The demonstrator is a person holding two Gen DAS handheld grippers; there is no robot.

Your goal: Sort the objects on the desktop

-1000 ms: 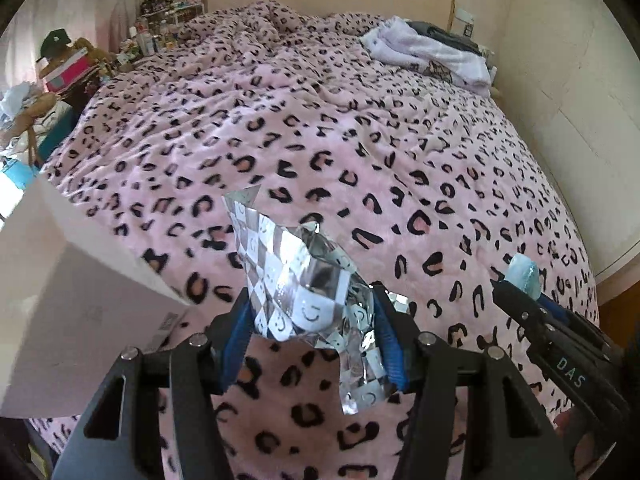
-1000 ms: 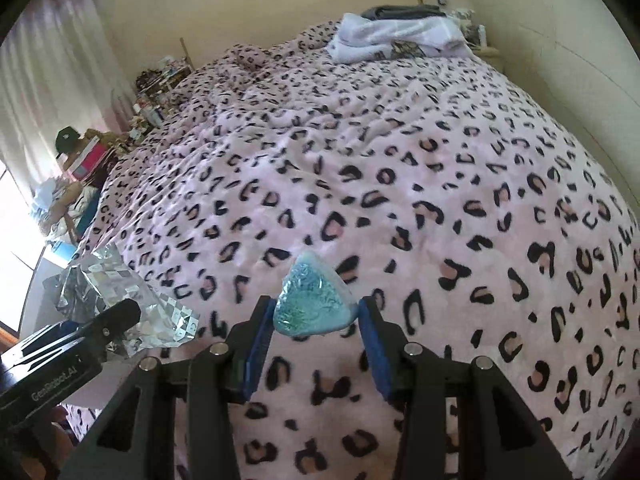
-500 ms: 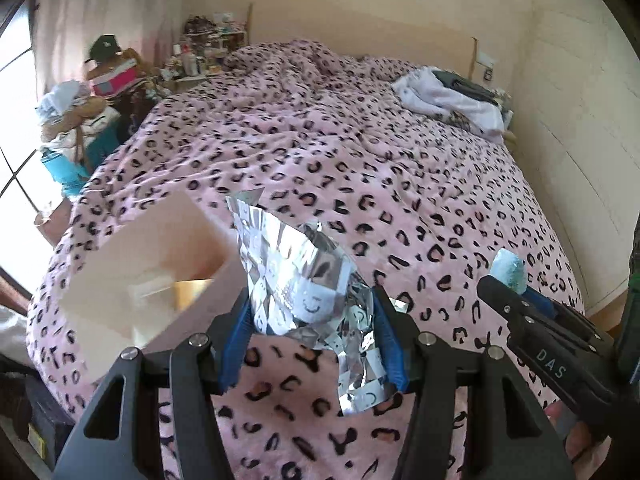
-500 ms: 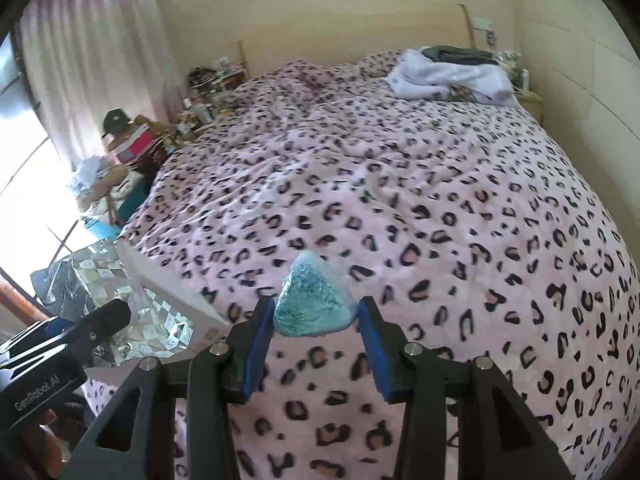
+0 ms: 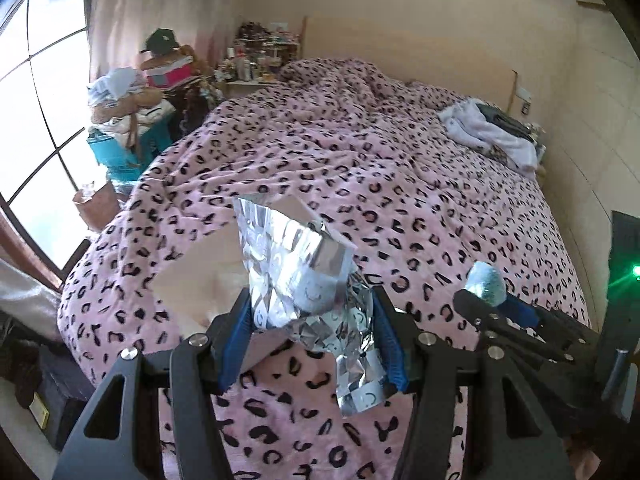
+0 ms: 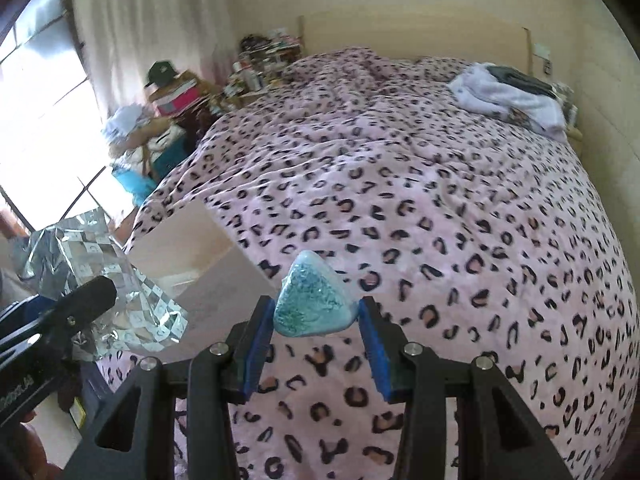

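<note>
Silver foil bag (image 5: 304, 276), crumpled and with a checkered shine, is clamped between the blue pads of the left gripper (image 5: 310, 320) and is held in the air above the near left corner of the bed (image 5: 400, 184), partly in front of the open cardboard box (image 5: 208, 272). The teal triangular packet (image 6: 314, 302) is pinched by the right gripper (image 6: 316, 320), whose jaws are closed on its 2 lower corners; it is also lifted, over the near edge of the bed and just beside the box (image 6: 192, 256). So 2 objects are already picked up, but in my judgement none of them is placed yet: both are above the leopard blanket (image 6: 440, 220) and not inside the box. Something pale seems to lie inside the box, but it is too blurred to name. What is left, I think, is to bring each item over the opening and release it. Farther away, folded clothes (image 6: 508, 96) lie at the far right corner of the bed, and a cluttered pile (image 5: 136, 92) stands by the window (image 5: 44, 92).
</note>
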